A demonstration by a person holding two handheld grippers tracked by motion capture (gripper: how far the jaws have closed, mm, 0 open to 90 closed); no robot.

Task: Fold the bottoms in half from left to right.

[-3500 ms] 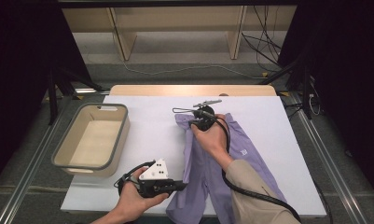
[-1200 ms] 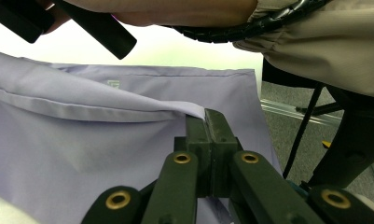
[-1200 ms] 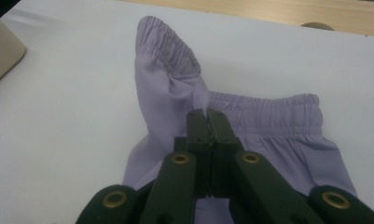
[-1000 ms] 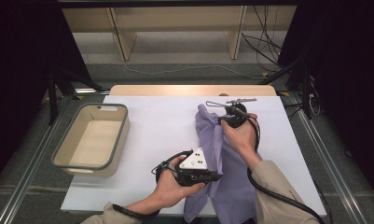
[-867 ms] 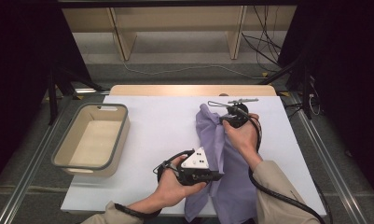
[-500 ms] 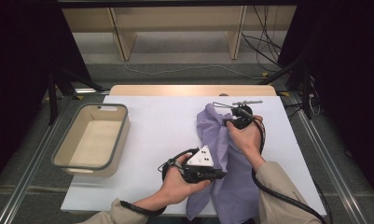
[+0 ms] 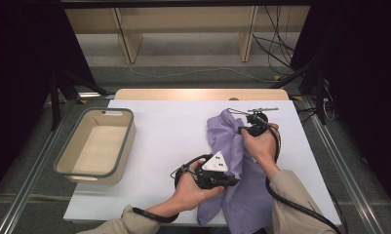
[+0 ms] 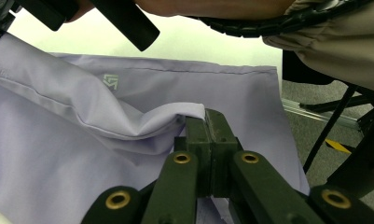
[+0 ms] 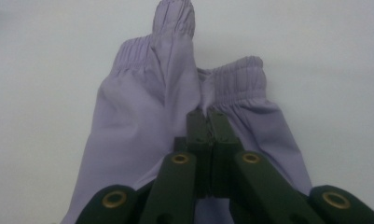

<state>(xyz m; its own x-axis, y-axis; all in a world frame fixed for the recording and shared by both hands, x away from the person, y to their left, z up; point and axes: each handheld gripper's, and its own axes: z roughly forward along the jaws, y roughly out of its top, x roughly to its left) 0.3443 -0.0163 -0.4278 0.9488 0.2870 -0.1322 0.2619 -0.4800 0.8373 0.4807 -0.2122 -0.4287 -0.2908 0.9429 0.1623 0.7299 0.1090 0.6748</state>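
Gripping a fold of the lilac shorts (image 7: 242, 180), the left gripper (image 7: 230, 179) sits in the lower middle of the high view, its grey three-cornered plate facing up and its black cable looping round the hand (image 7: 190, 187) that carries it. In the left gripper view the jaws are clenched tight together, and a raised ridge of the fabric (image 8: 128, 126) is pinched right at their tips; a small pale logo (image 8: 111, 82) shows on the cloth in the upper left of that frame.

Over to the right gripper (image 7: 243, 128), up in the right centre of the high view: it is clamped on the shorts too. The right gripper view shows its jaws pressed shut on the cloth (image 9: 142, 112) just below the gathered elastic waistband (image 9: 231, 70), with one part of that waistband standing up as a peak at the top centre of the frame.

The shorts lie on the white table cover (image 7: 173, 126), stretching from the right centre of the high view down to the lower edge, between the two forearms in beige sleeves (image 7: 290, 195). The upper end of the garment is bunched and lifted beside the right hand (image 7: 261, 144); the lower part spreads flat under the left gripper.

Well apart from all that, a beige bin with a grey rim (image 7: 66, 151) stands at the left of the high view.
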